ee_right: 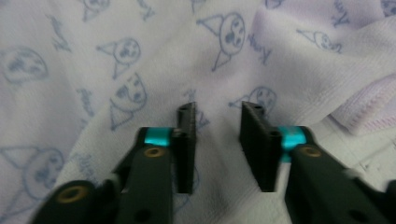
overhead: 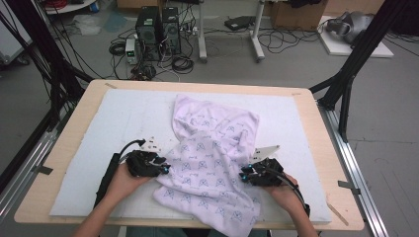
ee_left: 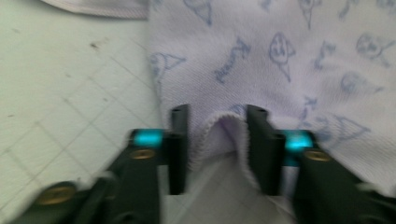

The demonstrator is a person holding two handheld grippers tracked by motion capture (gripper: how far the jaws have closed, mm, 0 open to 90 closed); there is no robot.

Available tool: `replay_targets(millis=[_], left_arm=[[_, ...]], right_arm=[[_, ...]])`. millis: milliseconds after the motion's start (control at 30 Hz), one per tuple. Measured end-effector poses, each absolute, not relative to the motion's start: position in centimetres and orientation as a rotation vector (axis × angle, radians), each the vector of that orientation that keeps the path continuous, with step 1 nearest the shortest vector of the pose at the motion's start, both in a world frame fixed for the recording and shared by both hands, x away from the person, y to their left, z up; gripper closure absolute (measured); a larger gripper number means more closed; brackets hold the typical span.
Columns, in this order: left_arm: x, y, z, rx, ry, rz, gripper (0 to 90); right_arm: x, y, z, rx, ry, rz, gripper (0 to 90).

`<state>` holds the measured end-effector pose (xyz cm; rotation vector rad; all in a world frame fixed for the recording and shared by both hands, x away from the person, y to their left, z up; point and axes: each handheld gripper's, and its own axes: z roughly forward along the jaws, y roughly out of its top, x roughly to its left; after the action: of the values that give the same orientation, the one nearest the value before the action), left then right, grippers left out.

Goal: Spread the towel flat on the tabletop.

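We are working a soft, pale lilac towel [overhead: 212, 163] printed with small blue cartoon faces and script; it is lying crumpled on the white quilted pad [overhead: 123, 123] that is covering the light wooden table [overhead: 316, 128], its near edge reaching the pad's front edge. The weave is looking looped and fluffy, with a stitched hem.

Our left gripper [overhead: 160, 167] is sitting at the towel's left edge. In the left gripper view [ee_left: 218, 135] its black jaws are standing apart with a raised loop of hemmed edge between them; the pads are not pressing on it. Our right gripper [overhead: 245, 173] is sitting at the towel's right edge, and in the right gripper view [ee_right: 217, 135] its jaws are parted over flat cloth, gripping nothing.

Both gripper views are blurring at the edges. The towel's folds are hiding its underside.
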<state>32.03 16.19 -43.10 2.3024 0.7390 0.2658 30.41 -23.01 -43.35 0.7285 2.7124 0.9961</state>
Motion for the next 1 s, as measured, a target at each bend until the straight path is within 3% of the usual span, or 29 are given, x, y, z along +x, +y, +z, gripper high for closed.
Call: replay_targets(millis=[67,100,333,500,667,1000], left_arm=[[32.1,16.0,-42.9,2.288,0.726,0.27,81.1],[32.2,15.9,-42.7,2.282,0.725,0.275,82.2],[34.7,16.4,-41.2,2.071,0.833,0.417,84.3],[38.2,16.1,-41.7,2.007,0.911,0.466,83.8],[39.3,17.0,-42.1,2.008,0.974,0.419,64.9],[33.2,19.2,-39.3,2.041,0.799,0.43,52.2]], right_arm=[[30.5,-23.0,-43.2,0.726,2.721,0.981,87.6],[30.7,-23.0,-43.1,0.721,2.717,0.977,87.9],[33.3,-24.8,-40.4,0.772,2.587,0.991,88.1],[36.7,-26.0,-40.5,0.899,2.535,1.018,87.9],[37.7,-25.9,-41.5,0.963,2.523,1.04,76.2],[32.4,-25.4,-38.6,0.756,2.525,1.154,64.7]])
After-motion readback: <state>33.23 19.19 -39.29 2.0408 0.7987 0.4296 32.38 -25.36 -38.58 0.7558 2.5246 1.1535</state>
